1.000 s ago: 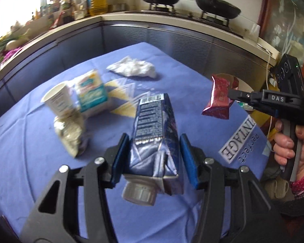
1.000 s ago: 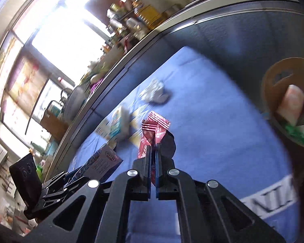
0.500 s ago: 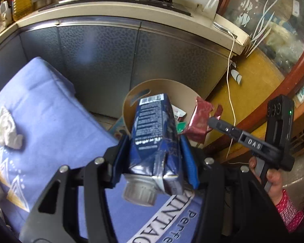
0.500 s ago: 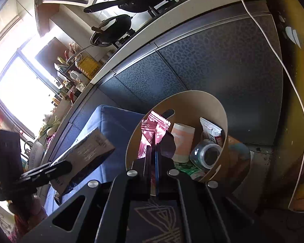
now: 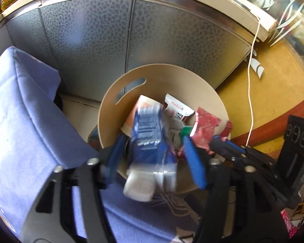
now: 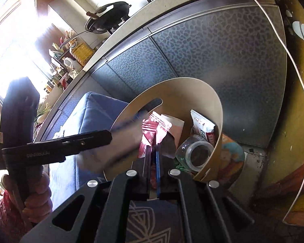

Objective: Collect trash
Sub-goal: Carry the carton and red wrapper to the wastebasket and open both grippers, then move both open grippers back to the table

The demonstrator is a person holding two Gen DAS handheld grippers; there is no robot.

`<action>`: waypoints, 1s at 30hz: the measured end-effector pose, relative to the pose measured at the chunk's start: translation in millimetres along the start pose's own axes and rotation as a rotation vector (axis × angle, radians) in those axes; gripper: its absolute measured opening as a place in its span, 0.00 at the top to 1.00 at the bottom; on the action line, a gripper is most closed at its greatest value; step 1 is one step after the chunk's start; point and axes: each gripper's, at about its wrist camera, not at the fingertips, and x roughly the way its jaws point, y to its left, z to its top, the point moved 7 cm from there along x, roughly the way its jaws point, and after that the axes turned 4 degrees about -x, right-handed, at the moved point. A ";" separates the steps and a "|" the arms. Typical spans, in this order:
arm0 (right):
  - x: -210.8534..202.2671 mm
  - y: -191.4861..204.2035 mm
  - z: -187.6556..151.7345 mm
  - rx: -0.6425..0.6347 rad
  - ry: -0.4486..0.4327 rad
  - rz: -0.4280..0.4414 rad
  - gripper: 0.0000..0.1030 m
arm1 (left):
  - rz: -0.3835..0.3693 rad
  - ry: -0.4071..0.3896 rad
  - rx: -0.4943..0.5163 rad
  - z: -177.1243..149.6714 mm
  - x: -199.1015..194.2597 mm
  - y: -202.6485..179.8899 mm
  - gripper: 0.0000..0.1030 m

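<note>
Over the tan bin (image 5: 162, 75), the left gripper (image 5: 154, 158) is opening its jaws, and the blurred blue carton (image 5: 150, 139) sits loose between the spread pads, dropping toward the trash inside. Just beside it, the right gripper (image 6: 153, 151) has its jaws beginning to part, the red wrapper (image 6: 150, 133) between them. This looks like the drop-off step; next, both items must fall clear inside the bin's rim.

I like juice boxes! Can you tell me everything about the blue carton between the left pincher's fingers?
The blue drink carton looks like creased, shiny card with white print and a white screw cap at its near end. It is motion-blurred, tilted far end down over the tan bin. The left gripper is opening; its blue pads stand clear of the carton's sides, so it seems to be dropping in.
</note>
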 end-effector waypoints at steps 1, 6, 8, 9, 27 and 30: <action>-2.0 0.1 1.0 0.002 -0.008 -0.005 0.91 | 0.005 -0.009 0.000 0.5 -0.9 0.6 0.35; -10.9 -1.1 4.7 0.006 -0.060 -0.046 0.48 | -0.001 -0.038 -0.012 0.2 -13.8 3.6 0.35; -14.5 2.2 6.7 0.000 -0.075 -0.046 0.48 | -0.006 -0.057 -0.019 -2.9 -24.1 7.2 0.35; -16.6 3.8 7.8 0.004 -0.083 -0.043 0.48 | -0.011 -0.069 -0.024 -5.3 -30.2 9.0 0.35; -27.4 100.8 -0.2 -0.099 -0.078 0.053 0.48 | 0.091 -0.206 -0.143 -137.8 -139.6 98.6 0.35; -20.8 127.6 -4.7 -0.144 -0.053 0.077 0.48 | 0.128 -0.228 -0.183 -166.0 -156.8 123.0 0.35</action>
